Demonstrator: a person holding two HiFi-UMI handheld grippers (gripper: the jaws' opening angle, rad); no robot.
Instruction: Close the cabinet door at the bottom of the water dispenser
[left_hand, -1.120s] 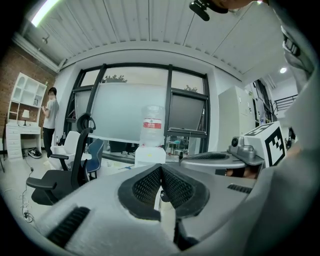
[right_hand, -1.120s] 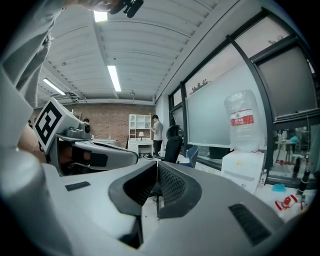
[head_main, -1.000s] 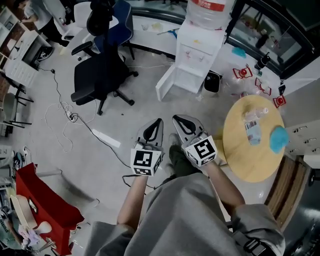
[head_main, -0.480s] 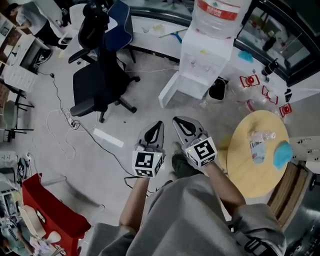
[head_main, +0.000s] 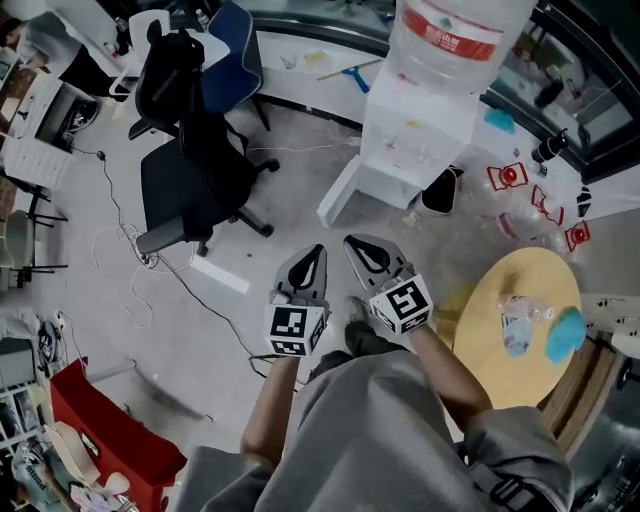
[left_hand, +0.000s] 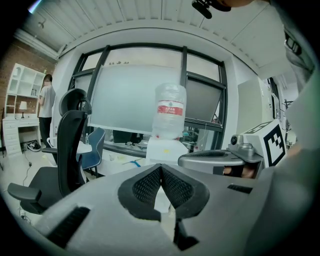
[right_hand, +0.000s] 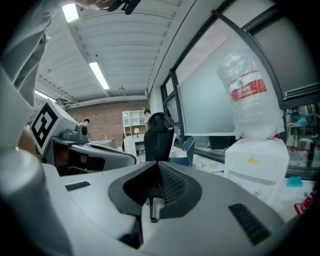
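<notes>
The white water dispenser (head_main: 405, 140) with a large clear bottle (head_main: 455, 40) on top stands ahead by the window wall. Its bottom cabinet door (head_main: 338, 192) stands open, swung out to the left over the floor. My left gripper (head_main: 319, 248) and right gripper (head_main: 350, 241) are held side by side above the floor, well short of the door, both pointing toward the dispenser. Both are shut with nothing between the jaws. The left gripper view shows the shut left gripper (left_hand: 161, 169) with the dispenser (left_hand: 161, 150) straight beyond it. In the right gripper view the dispenser (right_hand: 255, 162) lies right of the shut right gripper (right_hand: 158, 166).
A black office chair (head_main: 185, 150) and a blue chair (head_main: 235, 40) stand to the left. Cables (head_main: 130, 245) and a white power strip (head_main: 218, 277) lie on the floor. A round wooden table (head_main: 500, 345) is at the right, a black bin (head_main: 440, 190) beside the dispenser.
Both grippers have come forward together toward the dispenser, which now looks nearer and larger. Their jaws stay shut. The cabinet door has not moved.
</notes>
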